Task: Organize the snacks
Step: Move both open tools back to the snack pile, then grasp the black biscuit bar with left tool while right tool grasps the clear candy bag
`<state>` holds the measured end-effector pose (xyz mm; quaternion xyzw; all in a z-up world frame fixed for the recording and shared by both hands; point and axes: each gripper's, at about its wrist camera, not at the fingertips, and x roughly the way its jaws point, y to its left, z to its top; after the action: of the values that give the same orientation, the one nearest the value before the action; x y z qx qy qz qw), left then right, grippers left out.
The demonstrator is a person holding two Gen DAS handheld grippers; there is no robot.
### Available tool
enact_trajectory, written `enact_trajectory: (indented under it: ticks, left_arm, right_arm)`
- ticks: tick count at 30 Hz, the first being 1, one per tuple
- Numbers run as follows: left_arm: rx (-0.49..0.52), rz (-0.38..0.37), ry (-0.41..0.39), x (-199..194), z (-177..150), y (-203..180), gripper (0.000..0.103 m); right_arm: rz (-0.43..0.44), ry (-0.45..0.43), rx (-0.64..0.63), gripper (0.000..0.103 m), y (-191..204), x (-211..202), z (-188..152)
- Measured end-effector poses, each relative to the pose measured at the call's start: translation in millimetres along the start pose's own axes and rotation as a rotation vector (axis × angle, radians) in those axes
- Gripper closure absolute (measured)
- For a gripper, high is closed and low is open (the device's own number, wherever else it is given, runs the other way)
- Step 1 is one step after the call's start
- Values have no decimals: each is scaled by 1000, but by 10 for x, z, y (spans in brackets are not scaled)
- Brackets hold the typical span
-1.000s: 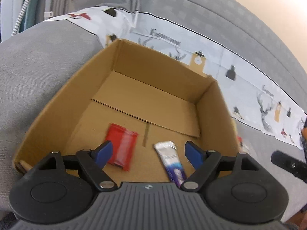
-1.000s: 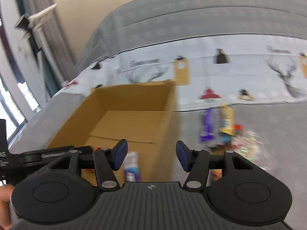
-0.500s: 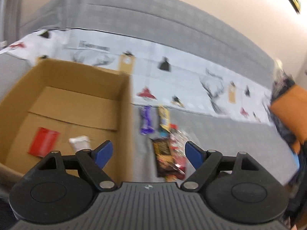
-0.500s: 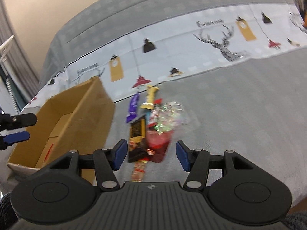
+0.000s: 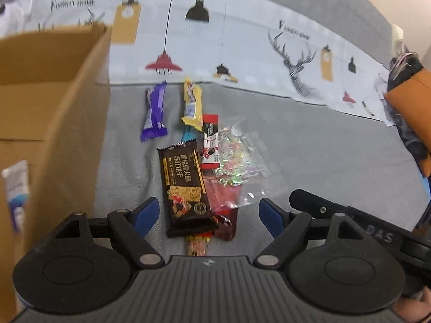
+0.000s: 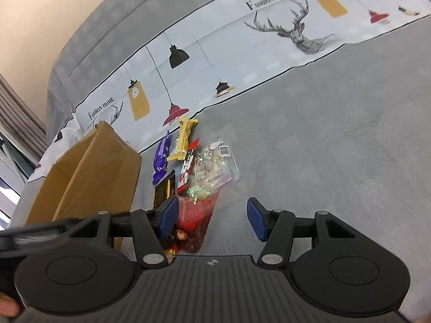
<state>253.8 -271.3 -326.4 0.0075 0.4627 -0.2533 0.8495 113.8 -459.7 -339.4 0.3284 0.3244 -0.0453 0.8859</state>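
A pile of snacks lies on the grey sofa seat right of a cardboard box (image 5: 64, 123) (image 6: 89, 172). In the left wrist view I see a dark biscuit pack (image 5: 186, 188), a purple bar (image 5: 155, 110), a yellow bar (image 5: 192, 103), a red-white pack (image 5: 211, 141), a clear candy bag (image 5: 237, 158) and a red pouch (image 5: 223, 204). My left gripper (image 5: 208, 215) is open and empty, just above the dark pack's near end. My right gripper (image 6: 212, 218) is open and empty, over the red pouch (image 6: 196, 215). A white packet (image 5: 16, 185) lies inside the box.
A printed white cloth (image 5: 242, 45) (image 6: 242, 43) runs along the sofa back. An orange cushion (image 5: 412, 107) sits at the far right. The right gripper's body (image 5: 363, 228) shows at the lower right of the left wrist view. Bare grey seat (image 6: 336, 134) extends right of the pile.
Both grippers have swung away from the box to the right and come down close over the snack pile. Both stayed open and empty.
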Motion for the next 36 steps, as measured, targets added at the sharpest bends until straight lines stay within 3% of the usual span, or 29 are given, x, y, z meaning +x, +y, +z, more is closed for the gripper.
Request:
enact_trajectory:
  ticks: [5,8,11,12,13,14,15,18,24,27,30,33,36]
  left_arm:
    - [-25,34,63,434,93,99,18]
    - [-77,-2,132,634,126,216,18]
    - [-99,-10,120,678,147,286,18]
    - [-85,-6,110,680,146,292,28]
    - [-67,5,102,675,143,277,37]
    - [-40,31,98,655,135,261,57]
    - [-14,46,96,629,125,251,59]
    - [-8,-3,88,513,98,240,60]
    - [40,-11,69,264,-18,159,60]
    - [57,8,88,285,-125,158,60]
    - [46,16,117,374,-189,190,59]
    - [35,19,124,425,-168,195,58]
    - [35,26,119,448,-149,193,56]
  right_arm:
    - [-19,56,62,44,-136,340,91]
    - [9,79,154,44,-269,548,153]
    - [44,86,252,44,-396,721,193]
    - [57,84,268,45,-412,767,211]
    - [69,79,272,57,-416,803,229]
    - [71,70,257,92,-399,833,259]
    - [69,65,228,101,-374,846,286]
    - [99,40,173,102,-289,785,317]
    - [116,-51,2,102,-14,279,288]
    - [110,-46,-8,102,10,29,183]
    - [106,-1,-15,102,4,28,116]
    - [95,46,18,95,-64,158,92]
    - [97,71,51,74,-111,267,72]
